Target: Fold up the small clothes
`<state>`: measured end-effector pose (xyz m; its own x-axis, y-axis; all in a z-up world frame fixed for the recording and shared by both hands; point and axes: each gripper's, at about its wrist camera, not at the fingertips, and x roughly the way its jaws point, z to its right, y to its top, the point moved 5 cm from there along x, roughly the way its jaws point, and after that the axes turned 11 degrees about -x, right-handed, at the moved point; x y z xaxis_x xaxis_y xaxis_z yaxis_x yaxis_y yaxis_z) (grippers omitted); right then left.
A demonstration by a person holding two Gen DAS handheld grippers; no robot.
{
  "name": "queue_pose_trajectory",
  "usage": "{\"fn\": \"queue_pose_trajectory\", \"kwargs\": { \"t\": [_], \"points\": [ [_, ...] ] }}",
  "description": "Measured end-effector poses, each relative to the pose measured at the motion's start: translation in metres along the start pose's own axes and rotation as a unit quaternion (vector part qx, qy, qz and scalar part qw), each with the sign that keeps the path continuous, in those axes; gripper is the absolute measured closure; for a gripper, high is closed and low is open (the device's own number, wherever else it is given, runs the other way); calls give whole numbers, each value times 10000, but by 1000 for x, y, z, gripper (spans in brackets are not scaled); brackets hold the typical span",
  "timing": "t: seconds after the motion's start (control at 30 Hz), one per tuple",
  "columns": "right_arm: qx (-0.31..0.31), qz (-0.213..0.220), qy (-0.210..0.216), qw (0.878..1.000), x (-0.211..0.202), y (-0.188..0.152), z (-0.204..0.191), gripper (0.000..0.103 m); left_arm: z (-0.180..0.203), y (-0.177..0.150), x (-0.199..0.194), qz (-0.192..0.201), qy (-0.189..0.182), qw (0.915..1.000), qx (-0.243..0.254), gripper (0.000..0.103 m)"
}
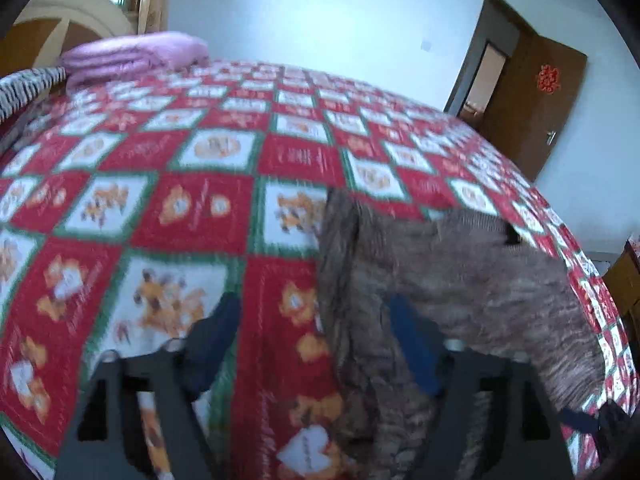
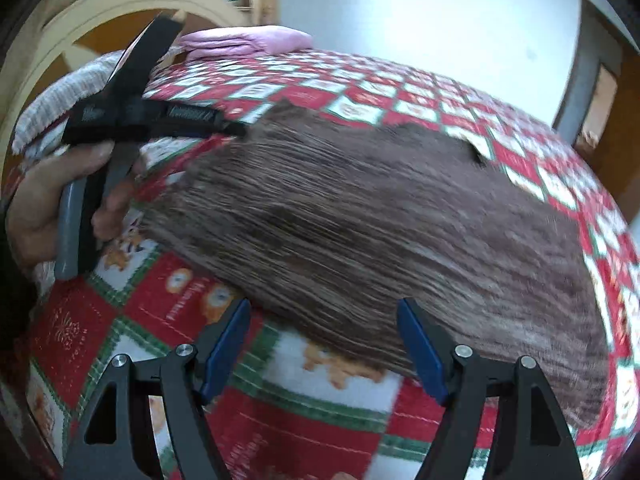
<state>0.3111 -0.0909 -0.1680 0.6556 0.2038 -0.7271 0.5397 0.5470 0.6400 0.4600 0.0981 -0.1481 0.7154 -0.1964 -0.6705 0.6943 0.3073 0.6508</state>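
A brown striped knit garment (image 1: 460,280) (image 2: 360,220) lies flat on the red, white and green checked bedspread (image 1: 168,208) (image 2: 132,320). My left gripper (image 1: 316,340) stands open over the garment's left edge: the right pad hovers above the knit, the left above bare bedspread, and neither presses. In the right wrist view a hand (image 2: 44,204) holds that gripper, one of its fingers (image 2: 192,114) reaching the garment's far left corner. My right gripper (image 2: 324,344) is open at the garment's near hem, with nothing gripped.
A folded pink quilt (image 1: 132,54) (image 2: 244,40) lies at the head of the bed by a curved wooden headboard (image 2: 120,16). A grey striped cloth (image 1: 24,88) is at the far left. A brown door (image 1: 532,92) stands beyond the bed's right edge.
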Motion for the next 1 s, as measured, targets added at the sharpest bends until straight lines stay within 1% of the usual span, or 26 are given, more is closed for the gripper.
{"fn": "queue_pose_trajectory", "kwargs": {
  "t": [0.03,0.13,0.17,0.23,0.37,0.43,0.5,0.53,0.57,0.6,0.63,0.67,0.7,0.73,0.77,0.8,0.83,0.87,0.9,1.0],
  "points": [
    [-158,19,-18,9999,2,5,-9,27,1,4,3,-3,-50,10000,50,18],
    [-519,23,-50,9986,5,12,-33,27,5,10,22,-346,-268,9990,73,17],
    [-610,37,-70,9981,5,14,-39,27,6,10,34,-545,-295,9980,94,17],
    [-829,86,-104,9965,6,20,-54,27,7,10,45,-712,-322,9969,48,17],
    [-1112,163,-178,9935,9,30,-70,27,18,11,50,-690,-660,9954,92,19],
    [-1169,196,-283,9926,13,36,-75,27,22,10,55,-765,-675,9947,153,22],
    [-1171,190,-279,9925,18,40,-78,27,26,10,56,-788,-730,9939,242,24],
    [-1153,198,-249,9928,21,43,-81,27,27,9,57,-811,-761,9934,271,29],
    [-1155,199,-227,9928,23,44,-84,28,27,10,59,-837,-763,9932,266,31],
    [-1177,193,-226,9926,25,46,-87,28,26,10,60,-842,-771,9932,231,35],
    [-1221,184,-234,9921,27,47,-90,28,24,12,60,-819,-829,9930,163,44],
    [-1273,195,-251,9914,28,48,-94,34,22,12,60,-850,-941,9919,88,49],
    [-1320,252,-253,9906,28,49,-97,41,21,12,62,-894,-984,9911,37,59],
    [-1367,265,-240,9900,29,51,-99,45,21,12,63,-915,-1022,9906,10,70],
    [-1401,266,-219,9895,29,51,-101,52,22,12,65,-968,-1124,9889,1,80],
    [-1417,259,-197,9894,31,53,-101,63,23,11,66,-1032,-1170,9878,-9,90],
    [-1387,245,-140,9899,33,53,-100,70,22,11,66,-1022,-1195,9876,-38,91],
    [-1343,224,-64,9907,36,55,-100,85,20,12,64,-1014,-1258,9868,-133,91],
    [-1285,210,30,9915,36,55,-99,98,17,12,63,-994,-1347,9856,-259,92],
    [-1204,352,220,9919,27,55,-98,99,6,14,57,-943,-1577,9809,-636,93]
  ]
}}
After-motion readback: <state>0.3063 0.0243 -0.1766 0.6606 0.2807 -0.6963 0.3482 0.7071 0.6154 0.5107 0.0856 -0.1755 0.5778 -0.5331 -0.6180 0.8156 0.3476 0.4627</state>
